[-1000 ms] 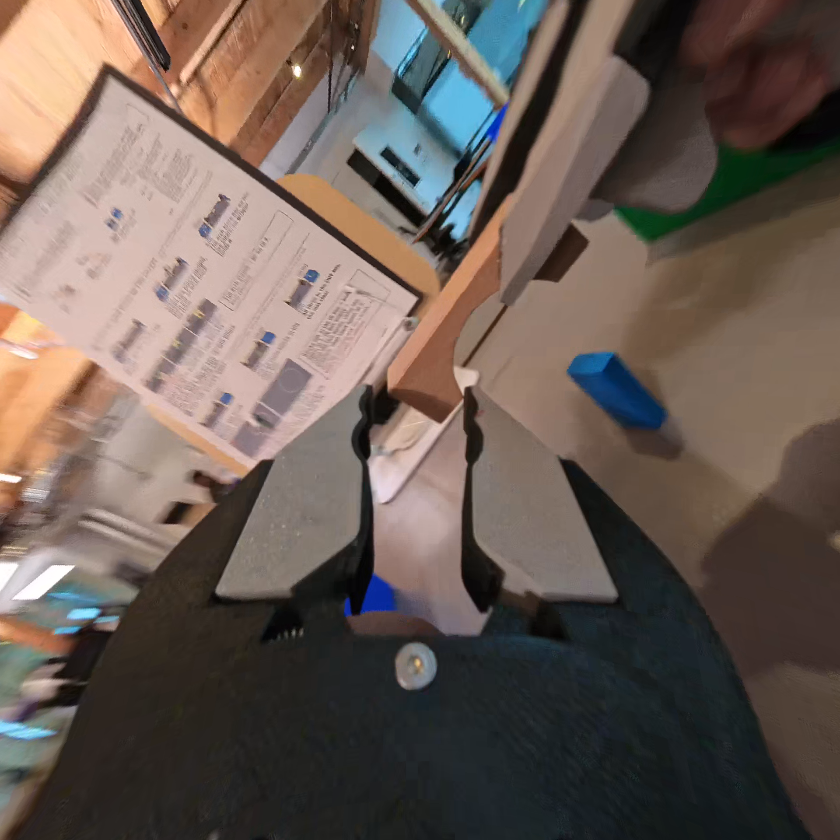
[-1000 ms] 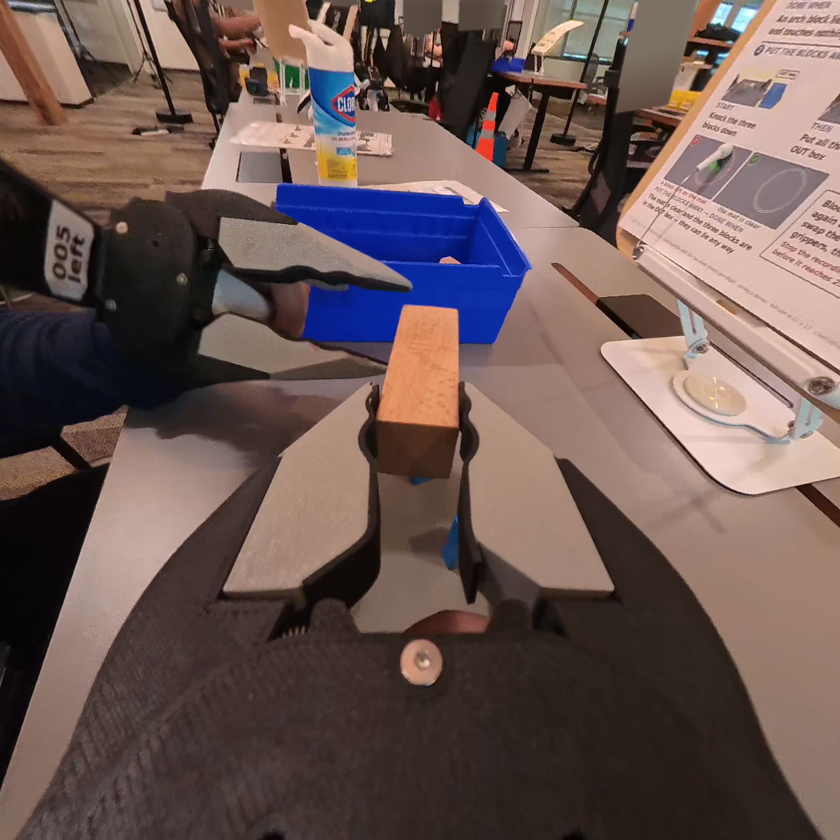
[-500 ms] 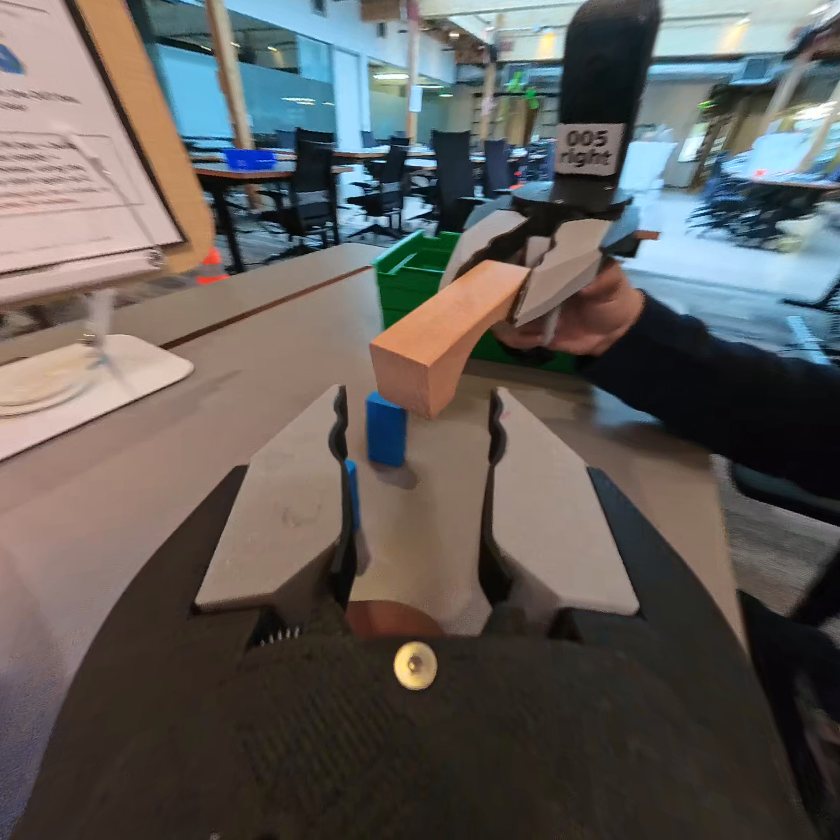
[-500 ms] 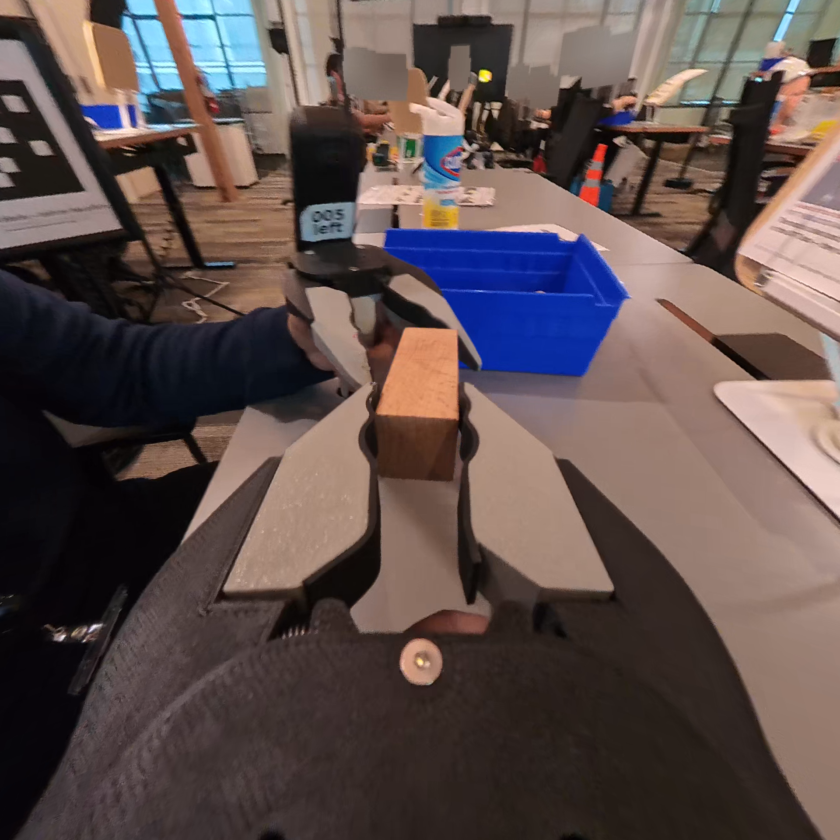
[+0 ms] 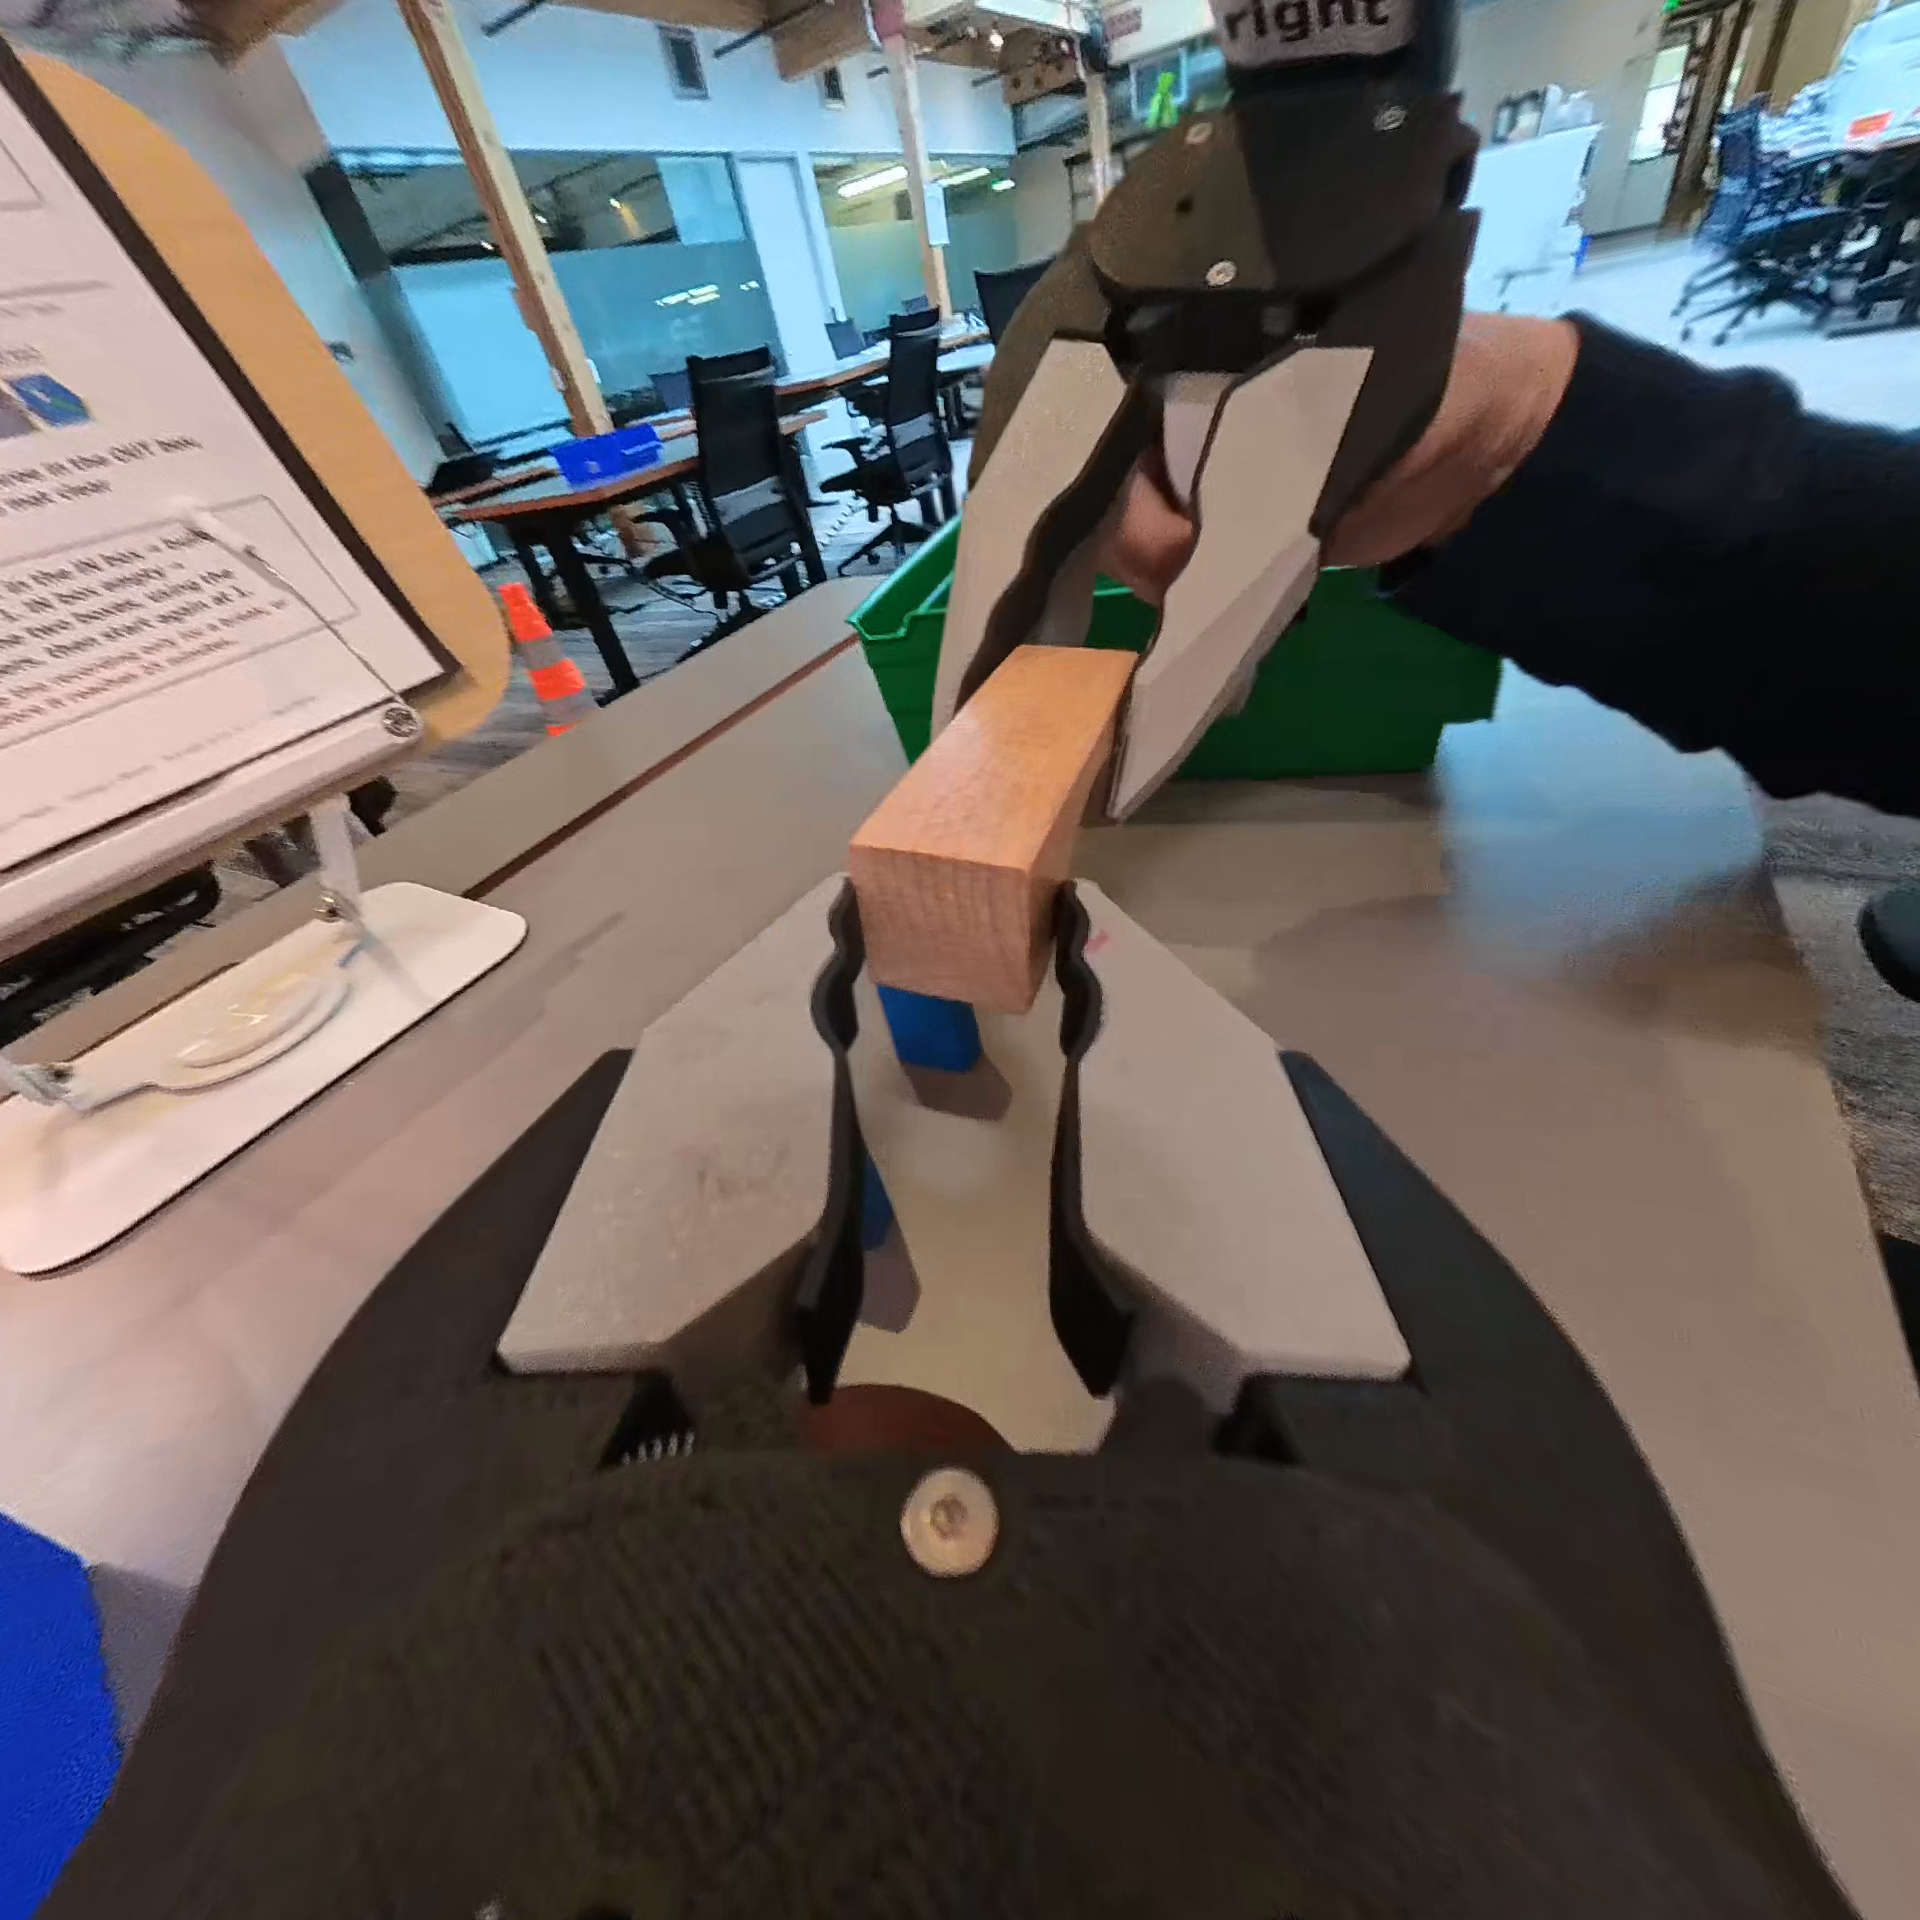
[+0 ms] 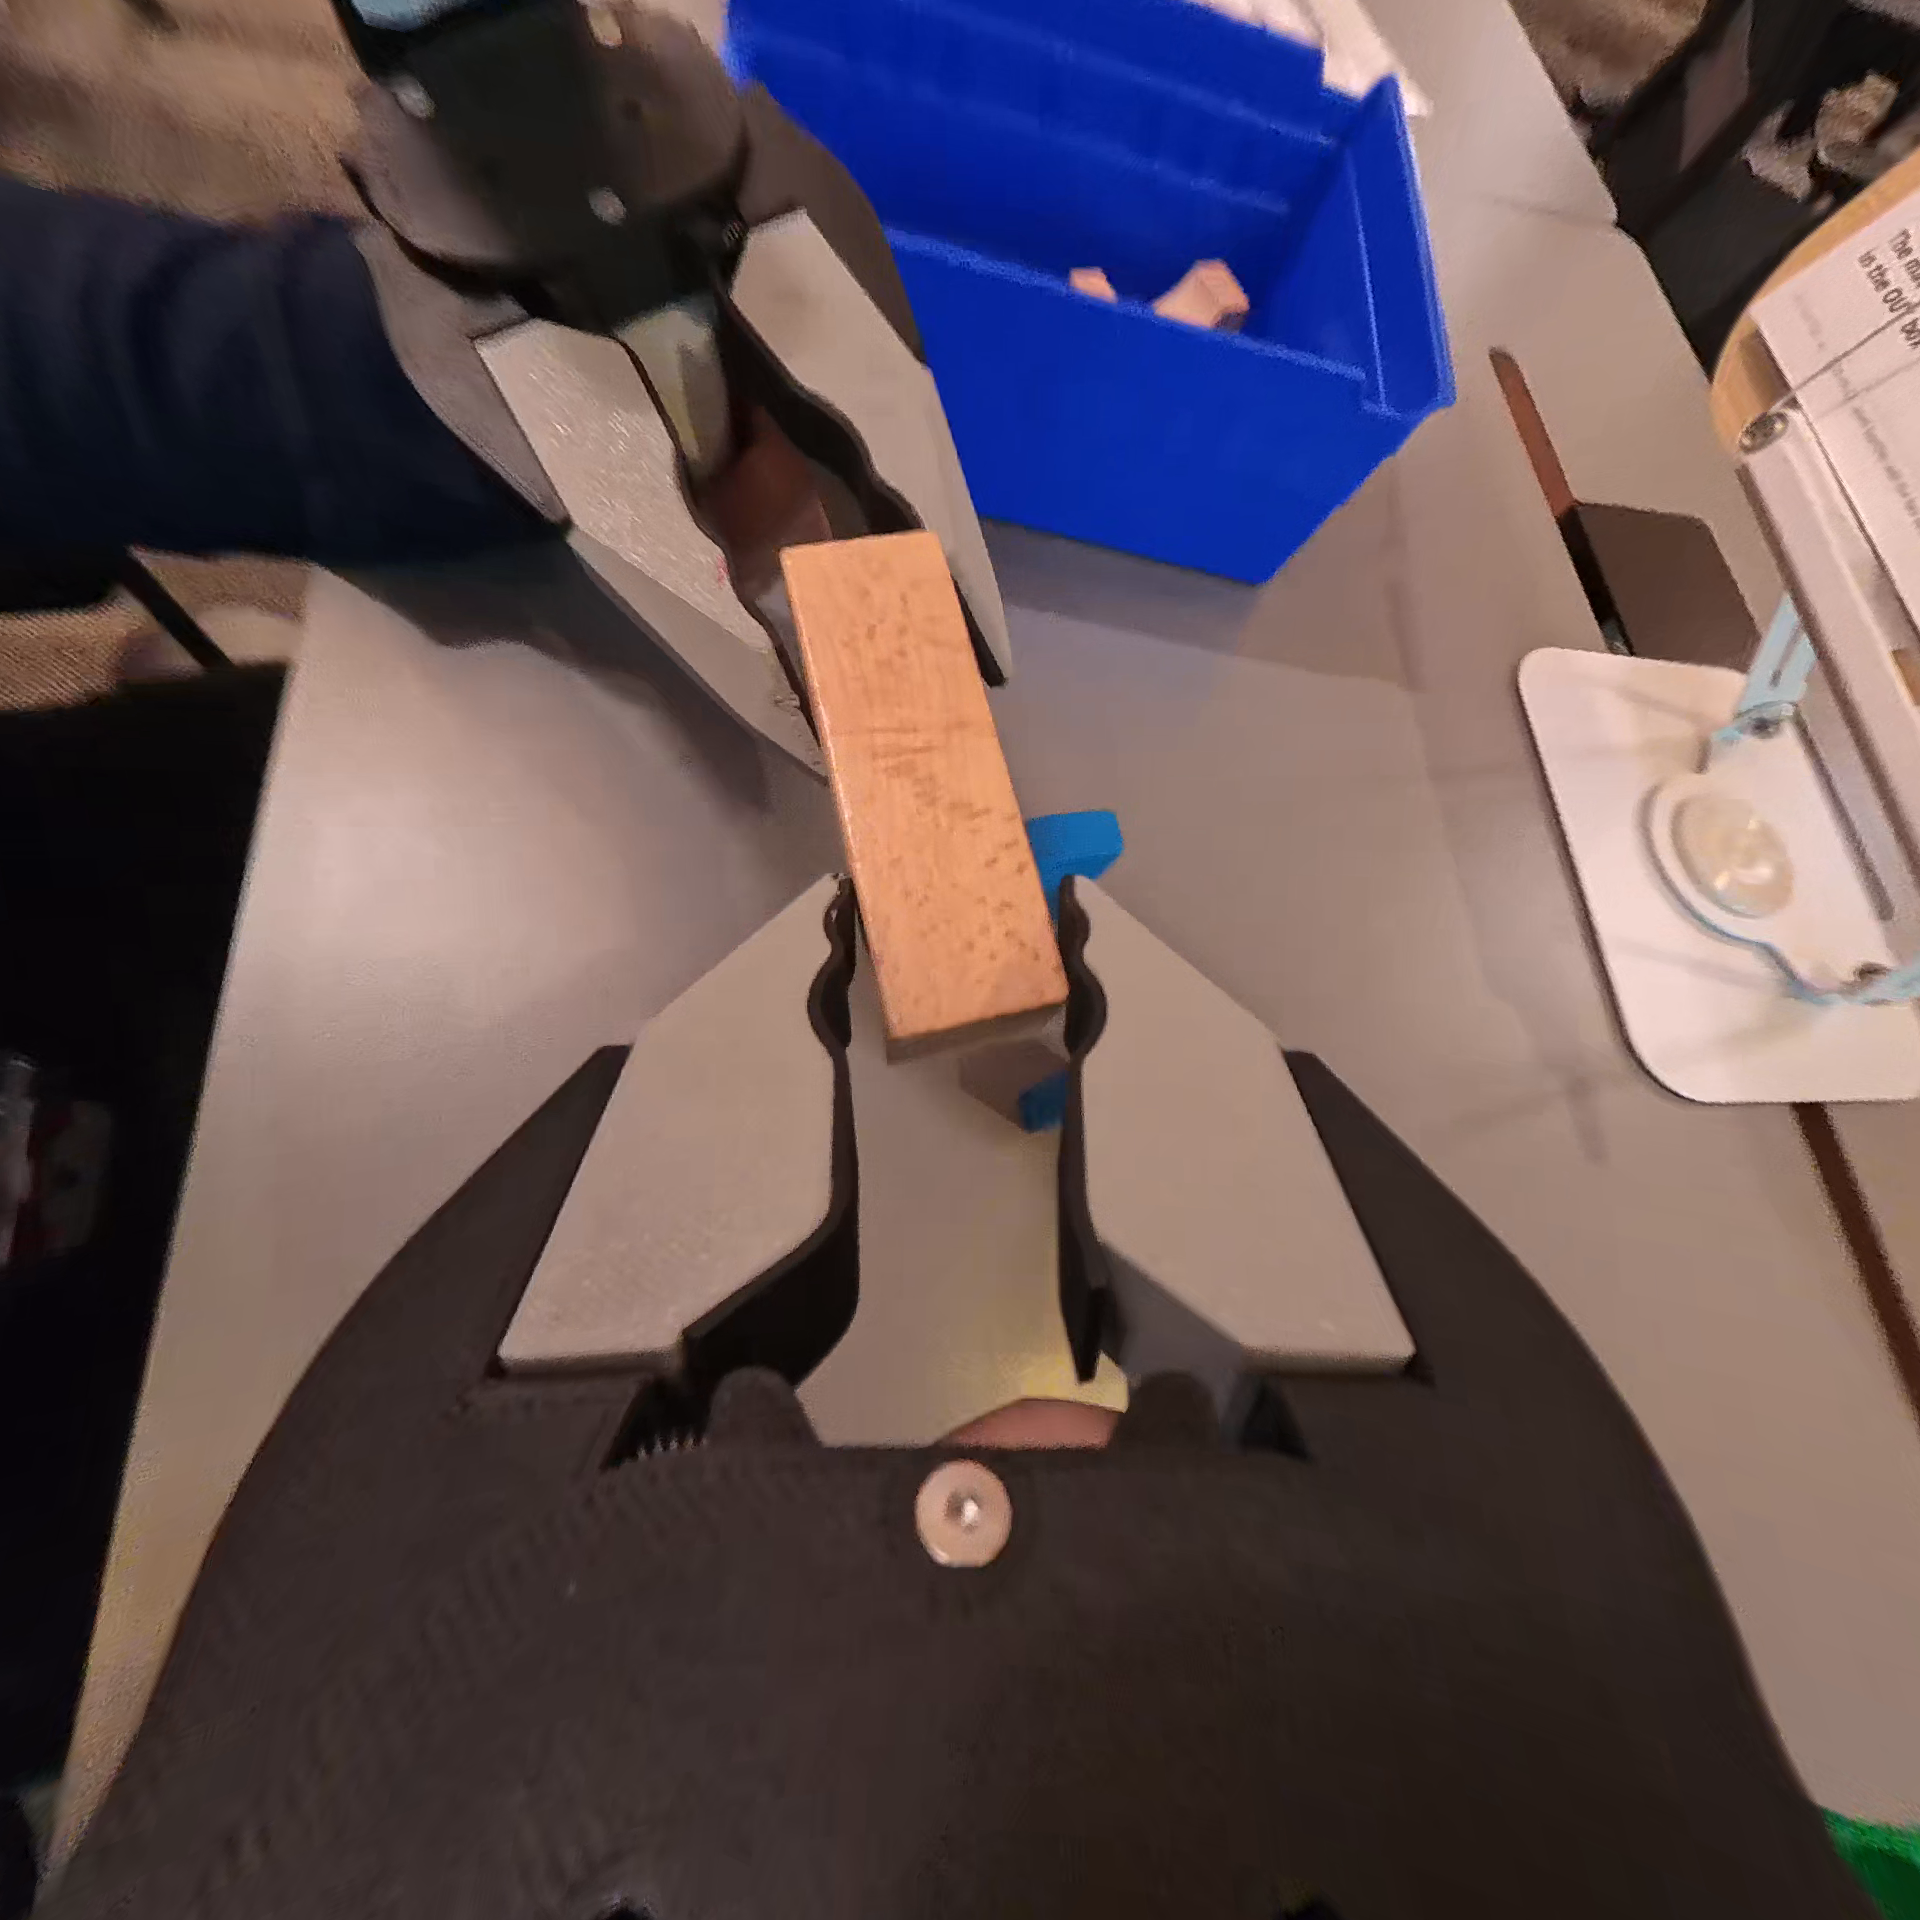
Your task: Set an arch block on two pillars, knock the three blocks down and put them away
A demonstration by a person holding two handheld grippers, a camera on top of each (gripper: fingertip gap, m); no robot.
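**Both claws on the arch, pillars right underneath**

Off to the left, left the white printed sheet on its stand (image 5: pixel 156 520) well alone. Swung the left gripper (image 5: pixel 951 914) out of that blurred tilt of a second ago and brought it in level over the grey table (image 5: pixel 1455 1039). Narrowed its jaws from the wide gap of half a second back and clamped them onto the near end of the pale wooden arch block (image 5: pixel 987 790). Lowered that block too: no longer angled up in the air, but lying nearly level just over an upright blue pillar (image 5: pixel 925 1029), contact too hidden to call. Glimpsed a second blue pillar (image 5: pixel 873 1195) only as a sliver behind the left finger. Further right, kept the right gripper (image 6: pixel 956 935) pinched on the far end, ahead of the green plastic bin (image 5: pixel 1351 707). Looked like final alignment: arch not yet let go, knock-down and tidy-up all to come.
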